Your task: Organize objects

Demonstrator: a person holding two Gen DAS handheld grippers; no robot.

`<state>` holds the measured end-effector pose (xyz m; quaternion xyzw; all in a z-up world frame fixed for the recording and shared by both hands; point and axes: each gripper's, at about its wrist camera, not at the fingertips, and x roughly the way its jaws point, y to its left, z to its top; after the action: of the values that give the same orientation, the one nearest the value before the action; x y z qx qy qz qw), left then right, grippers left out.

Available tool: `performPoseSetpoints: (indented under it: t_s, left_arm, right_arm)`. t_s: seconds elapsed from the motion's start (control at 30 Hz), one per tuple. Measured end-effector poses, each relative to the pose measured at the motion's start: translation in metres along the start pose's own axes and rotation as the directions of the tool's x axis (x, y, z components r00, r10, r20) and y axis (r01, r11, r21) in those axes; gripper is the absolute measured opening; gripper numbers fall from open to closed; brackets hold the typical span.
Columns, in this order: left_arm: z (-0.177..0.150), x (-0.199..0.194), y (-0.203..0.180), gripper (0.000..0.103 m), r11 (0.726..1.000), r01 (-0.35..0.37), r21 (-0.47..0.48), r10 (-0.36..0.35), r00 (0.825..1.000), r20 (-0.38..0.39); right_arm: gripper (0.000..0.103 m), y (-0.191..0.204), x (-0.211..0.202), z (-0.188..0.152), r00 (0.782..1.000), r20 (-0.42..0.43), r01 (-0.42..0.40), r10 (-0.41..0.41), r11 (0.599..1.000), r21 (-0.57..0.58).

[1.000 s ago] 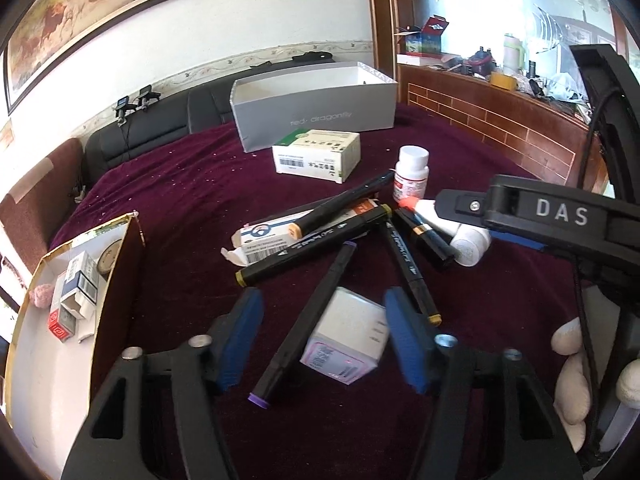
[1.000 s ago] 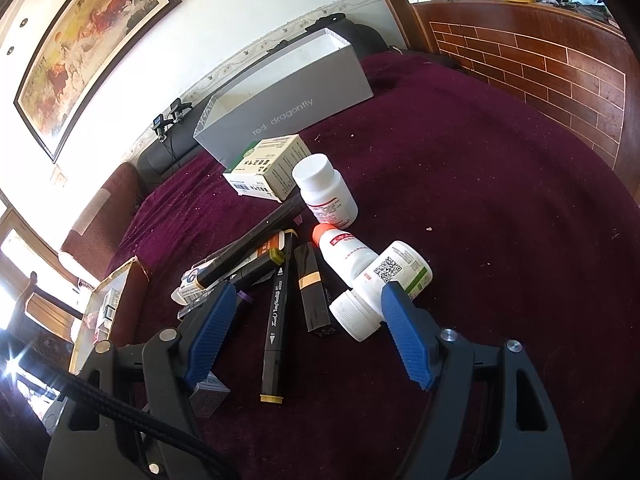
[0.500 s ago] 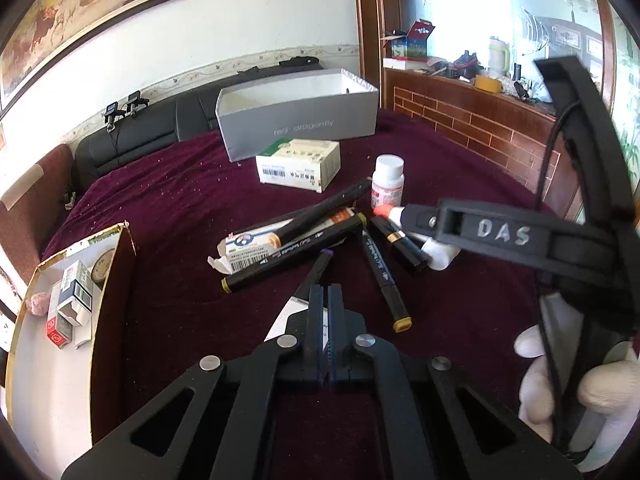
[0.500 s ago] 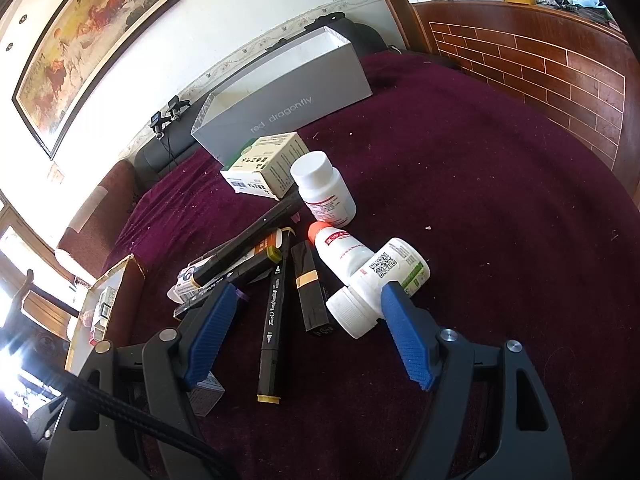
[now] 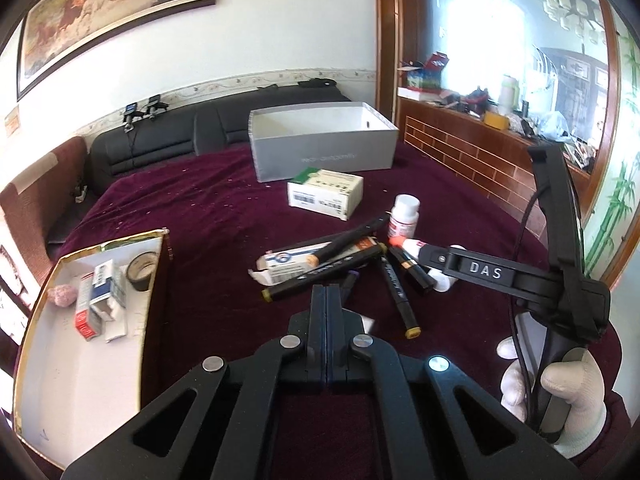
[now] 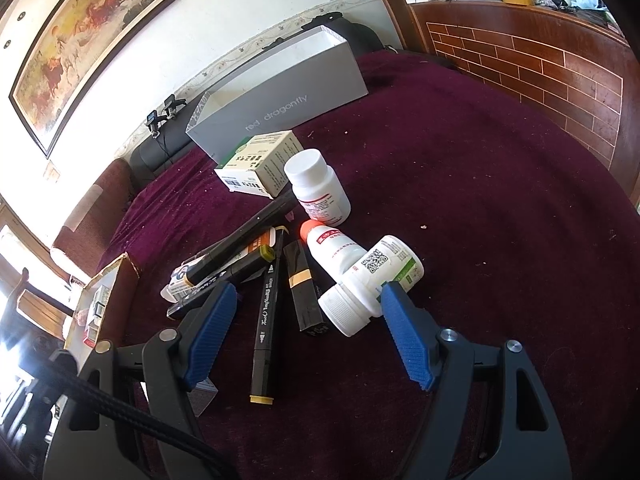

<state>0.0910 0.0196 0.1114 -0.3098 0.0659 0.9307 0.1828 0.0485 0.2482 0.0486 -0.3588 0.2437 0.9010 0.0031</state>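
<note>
Markers (image 6: pixel 264 320) and medicine bottles lie jumbled mid-table on the maroon cloth (image 6: pixel 500 220) — a white bottle on its side (image 6: pixel 372 280), an orange-capped bottle (image 6: pixel 332 244) touching it, and an upright white-capped bottle (image 6: pixel 318 188) just behind. The left gripper (image 5: pixel 326 300) is clenched above the pile with nothing between its pads. The right gripper (image 6: pixel 304 336) hangs released — the lying bottle sits between its blue fingers (image 6: pixel 406 336), unpressed. A grey box (image 5: pixel 324 148) stands behind; a gold-edged box (image 5: pixel 60 340) sits left.
</note>
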Motion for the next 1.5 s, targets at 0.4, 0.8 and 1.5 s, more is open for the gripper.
performPoseSetpoints:
  t_s: [0.4,0.8,1.5]
  left_arm:
    - [-0.022,0.008,0.016,0.036,0.996,0.083,0.015,-0.082,0.995,-0.059]
    - [-0.025,0.046,-0.009,0.048,0.985,0.100,0.137,-0.090,0.993,-0.083]
    - [-0.017,-0.021,0.053,0.029,0.999,-0.039,0.023,0.039,0.999,0.020]
  right_arm:
    - [0.075,0.017,-0.015,-0.005,1.000,-0.003,-0.018,0.017,0.998,-0.055]
    - [0.075,0.015,-0.012,-0.002,0.999,-0.038,-0.037,0.036,0.999,-0.032]
    - [0.028,0.081,0.044,-0.019,0.953,-0.132,0.213,-0.272,0.913,-0.347]
